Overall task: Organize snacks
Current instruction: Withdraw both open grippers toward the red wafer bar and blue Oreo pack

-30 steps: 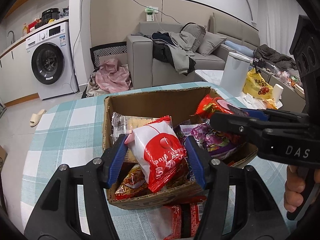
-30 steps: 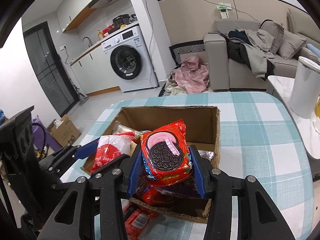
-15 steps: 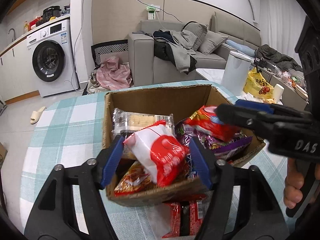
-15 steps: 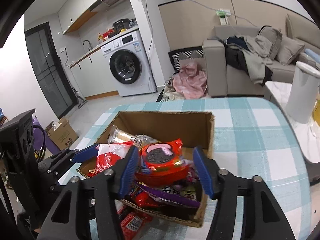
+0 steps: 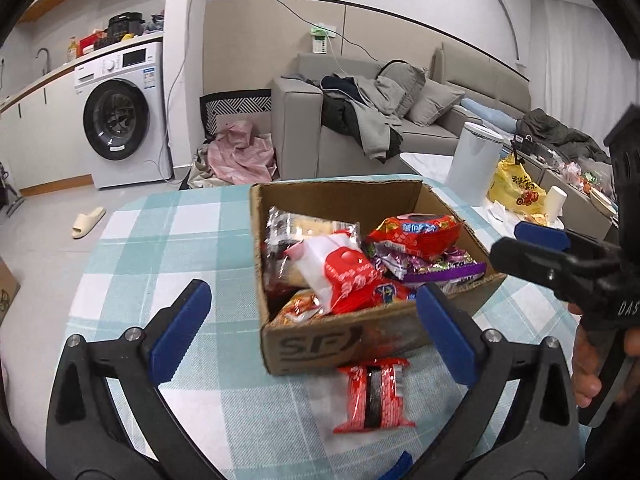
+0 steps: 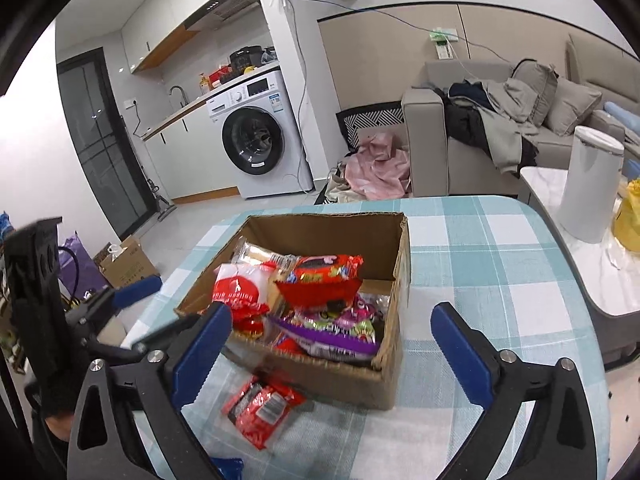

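Note:
A cardboard box [image 5: 344, 344] [image 6: 394, 264] sits on the checked tablecloth and holds several snack packs. A red-and-white pack [image 5: 340, 272] [image 6: 240, 286] lies at its left. A red cookie pack [image 5: 414, 232] [image 6: 324, 278] lies on a purple pack [image 5: 440, 268] [image 6: 332, 332]. A small red pack [image 5: 374, 396] [image 6: 260, 404] lies on the cloth in front of the box. My left gripper [image 5: 312, 328] is open and empty, near the box's front. My right gripper [image 6: 332, 352] is open and empty, just in front of the box; it also shows in the left wrist view [image 5: 532, 248].
The table's round edge [image 6: 568, 248] curves at the right. A white bin [image 6: 592, 188] and a yellow bag [image 5: 516, 188] stand on a side table beyond it. A sofa, a washing machine and floor clutter lie behind. A blue item [image 6: 226, 466] peeks at the bottom.
Both grippers opened and let go of their packs, which dropped into the box. Both grippers then drew back from the box toward the table's near side.

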`<state>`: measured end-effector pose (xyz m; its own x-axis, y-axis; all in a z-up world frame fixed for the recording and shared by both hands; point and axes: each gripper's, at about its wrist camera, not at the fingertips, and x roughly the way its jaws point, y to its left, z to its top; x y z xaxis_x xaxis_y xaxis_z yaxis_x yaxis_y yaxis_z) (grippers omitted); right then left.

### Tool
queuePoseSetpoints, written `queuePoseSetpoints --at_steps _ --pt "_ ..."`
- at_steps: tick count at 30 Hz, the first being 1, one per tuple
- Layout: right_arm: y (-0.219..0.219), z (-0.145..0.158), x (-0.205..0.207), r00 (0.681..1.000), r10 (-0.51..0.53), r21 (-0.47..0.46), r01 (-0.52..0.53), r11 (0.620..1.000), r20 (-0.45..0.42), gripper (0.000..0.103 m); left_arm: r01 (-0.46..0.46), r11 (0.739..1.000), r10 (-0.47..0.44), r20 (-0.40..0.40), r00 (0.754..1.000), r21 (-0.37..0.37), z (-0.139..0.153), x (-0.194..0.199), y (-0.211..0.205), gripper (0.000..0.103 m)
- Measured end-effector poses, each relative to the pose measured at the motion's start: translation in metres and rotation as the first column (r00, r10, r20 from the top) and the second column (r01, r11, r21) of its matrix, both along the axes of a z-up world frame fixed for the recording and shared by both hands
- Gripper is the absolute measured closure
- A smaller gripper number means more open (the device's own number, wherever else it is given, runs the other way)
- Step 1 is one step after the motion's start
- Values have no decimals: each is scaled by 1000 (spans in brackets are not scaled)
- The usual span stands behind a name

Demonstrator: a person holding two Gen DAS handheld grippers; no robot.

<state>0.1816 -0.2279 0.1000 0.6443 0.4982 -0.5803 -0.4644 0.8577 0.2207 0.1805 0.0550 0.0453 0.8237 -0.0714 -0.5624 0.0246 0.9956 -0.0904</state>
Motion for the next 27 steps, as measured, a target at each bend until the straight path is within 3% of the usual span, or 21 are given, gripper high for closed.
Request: queuePoseSetpoints --at_steps 11,16,27 --pt "0 -11 -36 999 41 -22 -41 999 -13 1 -28 1000 28 20 999 2 8 -47 11 1" --pt "2 -18 -50 998 61 -50 -62 997 -18 1 -41 999 41 -7 999 9 5 -61 12 1" --pt "-9 -29 -55 997 61 -76 -64 995 -52 1 -60 998 60 -28 998 15 -8 -82 17 1"
